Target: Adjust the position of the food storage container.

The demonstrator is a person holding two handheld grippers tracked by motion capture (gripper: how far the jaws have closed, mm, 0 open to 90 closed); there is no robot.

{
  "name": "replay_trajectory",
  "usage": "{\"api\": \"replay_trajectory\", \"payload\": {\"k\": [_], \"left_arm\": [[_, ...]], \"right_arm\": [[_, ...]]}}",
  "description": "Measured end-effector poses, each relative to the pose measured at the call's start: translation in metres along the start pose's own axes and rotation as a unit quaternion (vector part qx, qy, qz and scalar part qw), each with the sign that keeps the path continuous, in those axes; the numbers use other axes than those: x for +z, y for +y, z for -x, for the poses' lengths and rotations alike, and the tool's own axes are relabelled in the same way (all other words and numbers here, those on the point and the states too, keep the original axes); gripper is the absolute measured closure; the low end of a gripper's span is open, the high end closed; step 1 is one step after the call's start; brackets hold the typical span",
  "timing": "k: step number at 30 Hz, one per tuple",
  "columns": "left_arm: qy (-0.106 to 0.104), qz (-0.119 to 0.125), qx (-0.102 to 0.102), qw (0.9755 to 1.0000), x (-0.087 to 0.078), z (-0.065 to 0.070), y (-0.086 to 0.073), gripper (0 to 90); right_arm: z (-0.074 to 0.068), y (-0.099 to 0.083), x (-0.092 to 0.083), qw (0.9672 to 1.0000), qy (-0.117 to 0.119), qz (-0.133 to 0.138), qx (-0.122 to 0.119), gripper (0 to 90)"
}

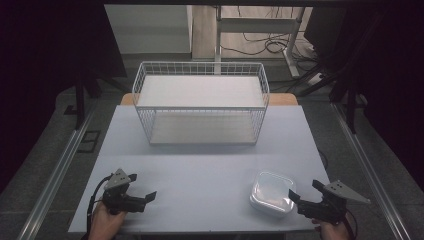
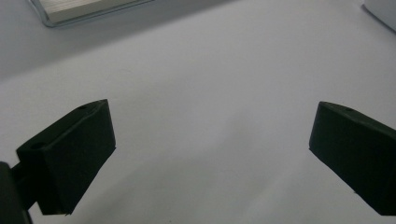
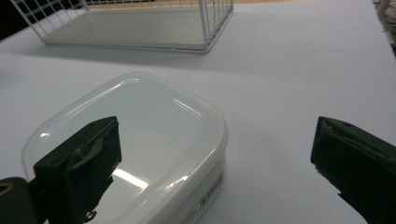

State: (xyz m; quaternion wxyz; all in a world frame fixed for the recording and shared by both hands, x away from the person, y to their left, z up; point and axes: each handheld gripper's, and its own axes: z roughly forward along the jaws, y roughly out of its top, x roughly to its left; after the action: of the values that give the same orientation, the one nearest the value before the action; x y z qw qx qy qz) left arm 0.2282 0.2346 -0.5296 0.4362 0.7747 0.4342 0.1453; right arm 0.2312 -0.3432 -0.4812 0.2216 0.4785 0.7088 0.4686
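Both claws spread wide, nothing held.

The lidded white container (image 1: 272, 193) rests on the bench (image 1: 210, 170) near its front right edge, apparently just clear of the right claw (image 1: 303, 192). The left claw (image 1: 141, 188) hovers at front left; the wire basket (image 1: 200, 102) stands behind.
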Motion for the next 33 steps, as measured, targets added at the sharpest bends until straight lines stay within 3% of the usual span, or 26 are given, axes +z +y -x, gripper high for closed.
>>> {"api": "replay_trajectory", "payload": {"k": [3, 7, 15, 21, 27, 33], "left_arm": [[0.0, -0.001, -0.001, 1.0, 0.0006, -0.0003, -0.0002, 0.1], [-0.01, 0.0, -0.011, 0.9999, 0.0006, -0.0028, -0.001, 0.5], [-0.017, 0.002, -0.014, 0.9998, 0.0008, -0.0031, -0.0011, 0.5], [-0.021, -0.002, -0.018, 0.9996, 0.0019, -0.0032, -0.0014, 0.5], [-0.023, -0.006, -0.019, 0.9995, 0.003, -0.0032, -0.0015, 0.5], [-0.023, -0.01, -0.02, 0.9995, 0.0036, -0.0032, -0.0017, 0.5]], "right_arm": [[0.0009, 0.0012, -0.0017, 1.0, 0.006, 0.002, -0.007, 2.0], [-0.0009, 0.0013, -0.0007, 0.9994, 0.028, -0.021, -0.004, 2.3], [-0.0009, 0.0018, 0.0002, 0.9992, 0.017, -0.034, -0.01, 2.2], [0.0024, 0.0048, -0.0027, 0.9992, 0.015, -0.032, 0.019, 0.0], [0.0024, 0.0071, -0.0052, 0.9987, -0.026, -0.043, 0.009, 0.0], [0.0011, 0.0084, -0.006, 0.9978, -0.019, -0.06, 0.02, 3.3]]}}
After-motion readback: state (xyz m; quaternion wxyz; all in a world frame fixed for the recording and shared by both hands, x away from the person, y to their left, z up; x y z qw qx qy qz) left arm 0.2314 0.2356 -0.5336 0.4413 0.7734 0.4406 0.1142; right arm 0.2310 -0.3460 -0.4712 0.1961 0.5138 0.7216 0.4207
